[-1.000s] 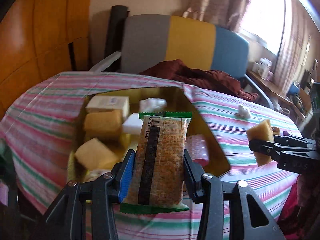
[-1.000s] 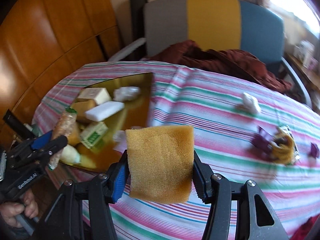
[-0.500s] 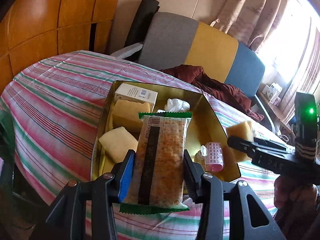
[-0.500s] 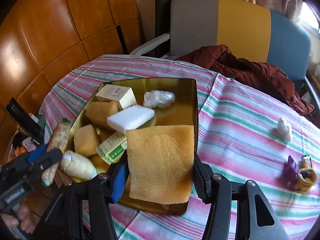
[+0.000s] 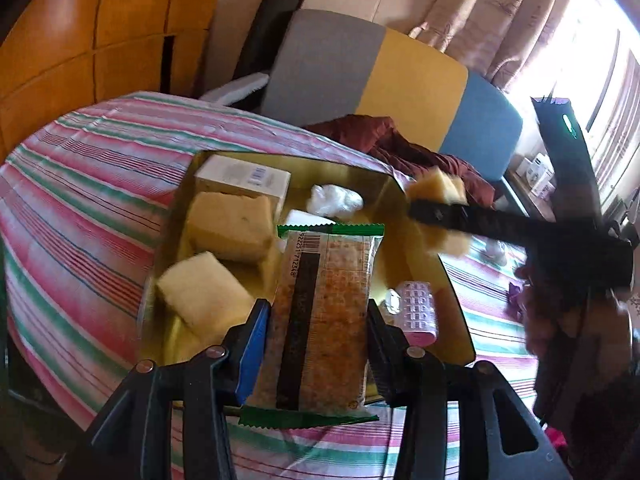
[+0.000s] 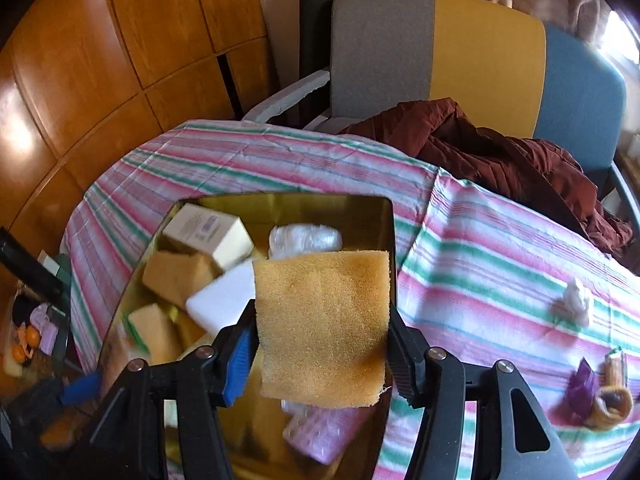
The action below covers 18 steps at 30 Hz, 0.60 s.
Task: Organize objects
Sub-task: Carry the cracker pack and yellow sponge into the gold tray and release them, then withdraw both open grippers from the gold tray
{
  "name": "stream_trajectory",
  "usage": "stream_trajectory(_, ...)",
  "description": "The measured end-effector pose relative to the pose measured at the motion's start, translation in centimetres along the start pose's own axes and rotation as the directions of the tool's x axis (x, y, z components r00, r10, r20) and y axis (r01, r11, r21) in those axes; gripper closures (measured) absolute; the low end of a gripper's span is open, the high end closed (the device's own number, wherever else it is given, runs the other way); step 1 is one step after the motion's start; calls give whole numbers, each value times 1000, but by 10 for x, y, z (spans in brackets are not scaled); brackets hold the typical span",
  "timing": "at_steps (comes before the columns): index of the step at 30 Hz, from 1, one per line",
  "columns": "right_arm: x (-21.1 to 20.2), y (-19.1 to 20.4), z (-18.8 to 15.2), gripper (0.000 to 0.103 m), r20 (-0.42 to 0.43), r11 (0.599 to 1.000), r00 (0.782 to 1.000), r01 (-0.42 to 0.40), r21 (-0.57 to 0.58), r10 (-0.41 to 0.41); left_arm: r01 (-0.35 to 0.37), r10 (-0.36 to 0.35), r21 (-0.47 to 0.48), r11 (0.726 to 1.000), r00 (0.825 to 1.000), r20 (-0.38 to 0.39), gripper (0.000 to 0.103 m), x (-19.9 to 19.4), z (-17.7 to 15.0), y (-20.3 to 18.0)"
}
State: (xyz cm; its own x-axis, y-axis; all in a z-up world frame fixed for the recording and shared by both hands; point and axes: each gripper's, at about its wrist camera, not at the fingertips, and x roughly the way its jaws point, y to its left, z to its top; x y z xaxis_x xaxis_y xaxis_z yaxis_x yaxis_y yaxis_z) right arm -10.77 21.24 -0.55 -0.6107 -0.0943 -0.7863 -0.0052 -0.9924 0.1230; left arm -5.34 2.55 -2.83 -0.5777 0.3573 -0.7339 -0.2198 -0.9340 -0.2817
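My left gripper (image 5: 316,312) is shut on a green-edged snack packet (image 5: 324,320), upright over the near end of the gold tray (image 5: 360,184). In the tray lie a white box (image 5: 242,178), two yellow sponges (image 5: 230,226), a white wad (image 5: 334,200) and a pink hair roller (image 5: 416,310). My right gripper (image 6: 322,320) holds an orange-yellow sponge (image 6: 324,320) above the tray's right side (image 6: 320,208). Its jaws are opening, with the sponge still touching both pads. In the left wrist view the right gripper (image 5: 436,212) reaches in from the right.
The tray sits on a pink-and-green striped tablecloth (image 6: 480,248). A white wad (image 6: 574,306), a purple wrapper (image 6: 580,392) and a yellow ring (image 6: 612,404) lie on it at the right. Behind the table stands a chair with a maroon garment (image 6: 500,152).
My right gripper carried the sponge leftwards from over the tablecloth to over the tray. My left gripper shifted a little nearer the tray and rolled, still gripping the packet.
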Motion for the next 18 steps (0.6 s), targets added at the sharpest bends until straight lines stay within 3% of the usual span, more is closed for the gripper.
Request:
stream_trajectory(1,3,1,6,34,7,1000,1000,-11,-2,11,3,-3,0,1000,1000,-4,57,3,0,-1)
stream_trajectory(2,6,1,11,18,14,1000,1000,-16,-2,16,7,-7,0,1000,1000,-9,57,6,-1,-2)
stream_trajectory(3,8,1,16,13,22,1000,1000,-20,2,20,15,-14,6,1000,1000,-25,56,9,-1,-4)
stream_trajectory(9,2,-4,34,11,70,997,997,-46,66,42,-3,4,26,1000,1000,-29,55,8,-9,-6)
stream_trajectory(18,-22,-8,-4,5,71,996,997,-45,82,39,-96,95,20,995,995,43,55,-13,-6,5)
